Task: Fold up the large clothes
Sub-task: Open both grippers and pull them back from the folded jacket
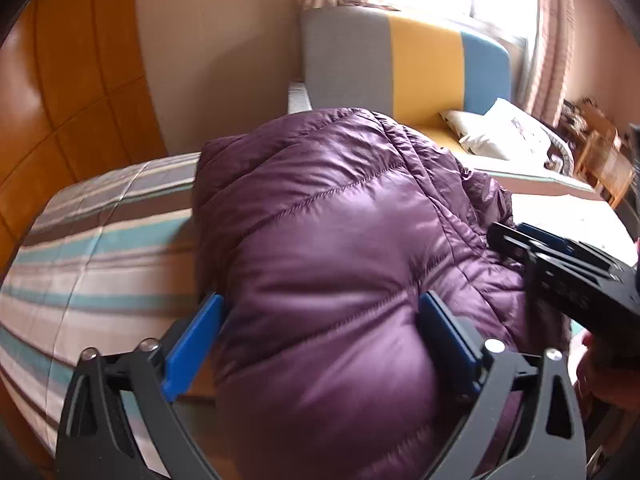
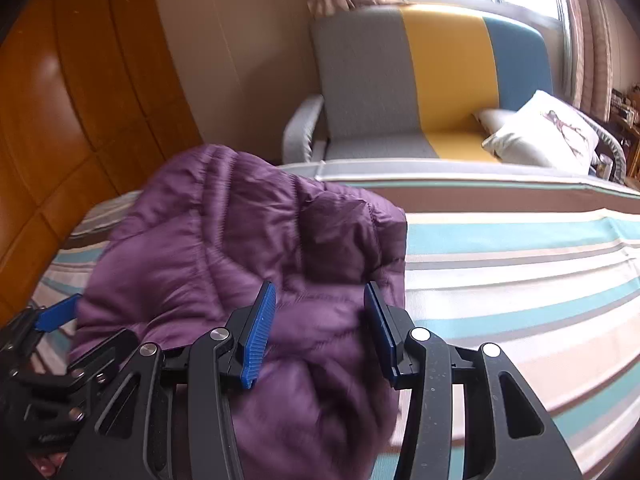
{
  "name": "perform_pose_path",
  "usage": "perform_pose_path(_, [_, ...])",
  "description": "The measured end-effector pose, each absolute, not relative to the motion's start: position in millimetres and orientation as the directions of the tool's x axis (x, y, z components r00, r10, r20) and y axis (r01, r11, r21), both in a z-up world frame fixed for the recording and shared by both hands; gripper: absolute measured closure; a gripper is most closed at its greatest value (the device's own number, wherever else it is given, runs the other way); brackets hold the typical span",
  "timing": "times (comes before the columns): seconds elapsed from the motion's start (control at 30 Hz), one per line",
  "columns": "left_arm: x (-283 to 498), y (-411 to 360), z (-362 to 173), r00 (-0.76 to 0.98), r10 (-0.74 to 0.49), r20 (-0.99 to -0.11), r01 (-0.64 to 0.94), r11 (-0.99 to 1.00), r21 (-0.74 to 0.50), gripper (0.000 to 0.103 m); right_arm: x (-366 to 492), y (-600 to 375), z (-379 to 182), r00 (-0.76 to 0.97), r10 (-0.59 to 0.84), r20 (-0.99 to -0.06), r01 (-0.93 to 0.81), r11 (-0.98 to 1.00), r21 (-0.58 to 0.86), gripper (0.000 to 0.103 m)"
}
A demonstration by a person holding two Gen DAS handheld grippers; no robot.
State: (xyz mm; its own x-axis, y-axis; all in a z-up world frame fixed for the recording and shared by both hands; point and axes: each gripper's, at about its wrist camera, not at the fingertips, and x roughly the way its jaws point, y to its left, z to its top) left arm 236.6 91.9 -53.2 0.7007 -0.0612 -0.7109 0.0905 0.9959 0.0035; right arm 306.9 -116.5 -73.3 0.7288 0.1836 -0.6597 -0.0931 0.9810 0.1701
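Note:
A purple quilted puffer jacket (image 1: 340,240) lies bunched on the striped bed; it also shows in the right wrist view (image 2: 224,248). My left gripper (image 1: 320,316) is open, its blue fingers (image 1: 196,340) standing wide on either side of a puffy fold at the jacket's near end. My right gripper (image 2: 318,304) is open too, its fingers (image 2: 258,340) straddling the jacket's near right part. The right gripper also shows in the left wrist view (image 1: 560,264), at the jacket's right side. The left gripper's blue finger shows at the left edge of the right wrist view (image 2: 56,314).
The bed has a striped cover (image 2: 520,272) in teal, white and brown. Beyond it stands a grey, yellow and blue sofa (image 2: 440,80) with white pillows (image 2: 544,132). A wooden wardrobe (image 1: 72,80) is at the left. Curtains and a bright window are behind.

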Motion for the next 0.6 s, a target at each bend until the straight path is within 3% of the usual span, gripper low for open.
perform_pose_path(0.07, [224.4, 91.7, -47.1, 0.709, -0.049, -0.703, 0.075, 0.997, 0.006, 0.002, 289.2, -114.2, -64.2, 0.741, 0.200, -0.641, -0.109, 0.978, 0.179, 0.055])
perform_pose_path(0.13, [213.4, 88.5, -42.5, 0.722, -0.032, -0.692, 0.067, 0.997, 0.023, 0.002, 272.3, -113.9, -57.7, 0.748, 0.209, -0.630, -0.113, 0.975, 0.189, 0.039])
perform_pose_path(0.33, [177.7, 81.0, -30.8, 0.739, -0.009, -0.673, 0.061, 0.997, 0.053, 0.002, 234.8, -112.4, -47.3, 0.759, 0.231, -0.609, -0.138, 0.971, 0.197, 0.038])
perform_pose_path(0.4, [166.7, 80.5, -28.8, 0.741, -0.002, -0.672, 0.050, 0.997, 0.053, 0.002, 225.9, -113.3, -45.5, 0.762, 0.229, -0.606, -0.132, 0.971, 0.201, 0.031])
perform_pose_path(0.5, [152.4, 82.4, -27.2, 0.738, 0.001, -0.675, 0.031, 0.999, 0.036, 0.002, 208.9, -116.0, -43.2, 0.770, 0.227, -0.596, -0.136, 0.972, 0.194, 0.029])
perform_pose_path(0.6, [137.7, 86.2, -26.6, 0.739, 0.018, -0.673, 0.005, 0.999, 0.032, 0.002, 190.7, -119.9, -40.6, 0.777, 0.220, -0.590, -0.140, 0.974, 0.178, 0.018])
